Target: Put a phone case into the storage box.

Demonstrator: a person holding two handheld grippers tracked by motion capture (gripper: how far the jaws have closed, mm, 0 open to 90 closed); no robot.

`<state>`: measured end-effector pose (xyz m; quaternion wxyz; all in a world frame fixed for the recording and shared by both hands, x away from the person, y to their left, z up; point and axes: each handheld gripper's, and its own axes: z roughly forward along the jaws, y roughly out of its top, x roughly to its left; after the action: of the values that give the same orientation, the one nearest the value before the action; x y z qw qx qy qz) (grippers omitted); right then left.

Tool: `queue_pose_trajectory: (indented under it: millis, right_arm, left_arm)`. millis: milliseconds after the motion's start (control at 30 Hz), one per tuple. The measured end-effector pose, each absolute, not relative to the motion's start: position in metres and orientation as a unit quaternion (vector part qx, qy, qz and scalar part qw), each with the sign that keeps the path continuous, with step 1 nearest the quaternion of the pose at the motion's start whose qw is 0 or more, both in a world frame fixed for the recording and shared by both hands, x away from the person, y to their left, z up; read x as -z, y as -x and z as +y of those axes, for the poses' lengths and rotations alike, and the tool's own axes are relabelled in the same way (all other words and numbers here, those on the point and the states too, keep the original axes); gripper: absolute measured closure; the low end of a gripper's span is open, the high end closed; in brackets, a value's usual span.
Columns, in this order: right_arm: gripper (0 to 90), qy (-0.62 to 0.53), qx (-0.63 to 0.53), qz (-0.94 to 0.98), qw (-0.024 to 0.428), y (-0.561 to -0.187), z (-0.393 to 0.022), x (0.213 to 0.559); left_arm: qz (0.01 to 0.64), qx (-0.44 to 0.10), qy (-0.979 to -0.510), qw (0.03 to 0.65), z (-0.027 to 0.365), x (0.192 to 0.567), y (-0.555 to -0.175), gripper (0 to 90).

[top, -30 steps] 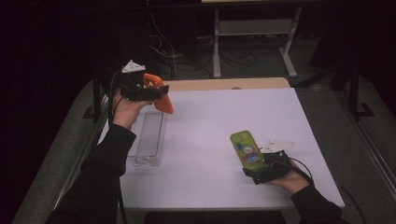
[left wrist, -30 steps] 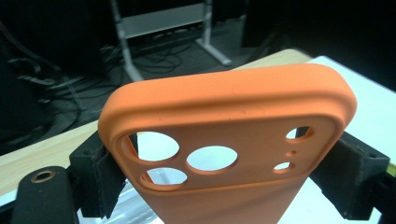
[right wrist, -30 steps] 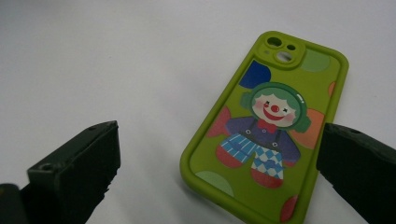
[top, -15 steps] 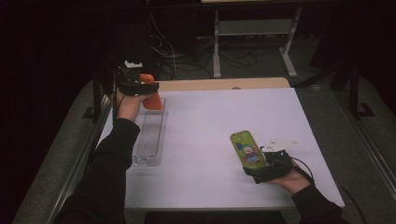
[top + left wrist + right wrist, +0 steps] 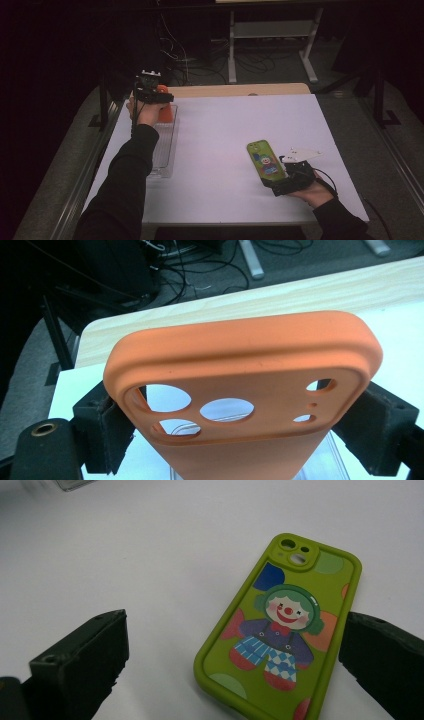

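where cables trail beyond (image 5: 200, 55), white table (image 5: 225, 130), dark room

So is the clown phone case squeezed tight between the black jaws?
No, the green clown case lies flat on the white table and the right gripper has its jaws wide apart.

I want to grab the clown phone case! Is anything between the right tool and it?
No. The green clown phone case lies flat on the white table, between the right tool's open jaws, with nothing in between.
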<state>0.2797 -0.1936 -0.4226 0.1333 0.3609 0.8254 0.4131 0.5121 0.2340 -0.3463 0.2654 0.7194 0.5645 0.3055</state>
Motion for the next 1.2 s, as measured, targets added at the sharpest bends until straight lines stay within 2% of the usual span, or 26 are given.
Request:
queue_pose_trajectory:
  millis: [400,800,933,1200]
  right_arm:
    - [0.0,-0.359,-0.417,0.823,0.140,-0.279,-0.196,0.420]
    - [0.0,-0.360,-0.418,0.822,0.140,-0.278,-0.196,0.420]
    - [0.0,-0.361,-0.416,0.823,0.140,-0.279,-0.196,0.420]
    - [0.0,-0.363,-0.416,0.822,0.139,-0.278,-0.196,0.420]
  left_arm:
    - [0.577,-0.306,-0.714,0.254,0.222,0.362,-0.526,13.1]
    - [0.579,-0.296,-0.711,0.267,0.232,0.367,-0.534,11.3]
    - [0.573,-0.292,-0.715,0.275,0.232,0.369,-0.534,4.9]
    - [0.556,-0.295,-0.718,0.298,0.240,0.354,-0.526,1.4]
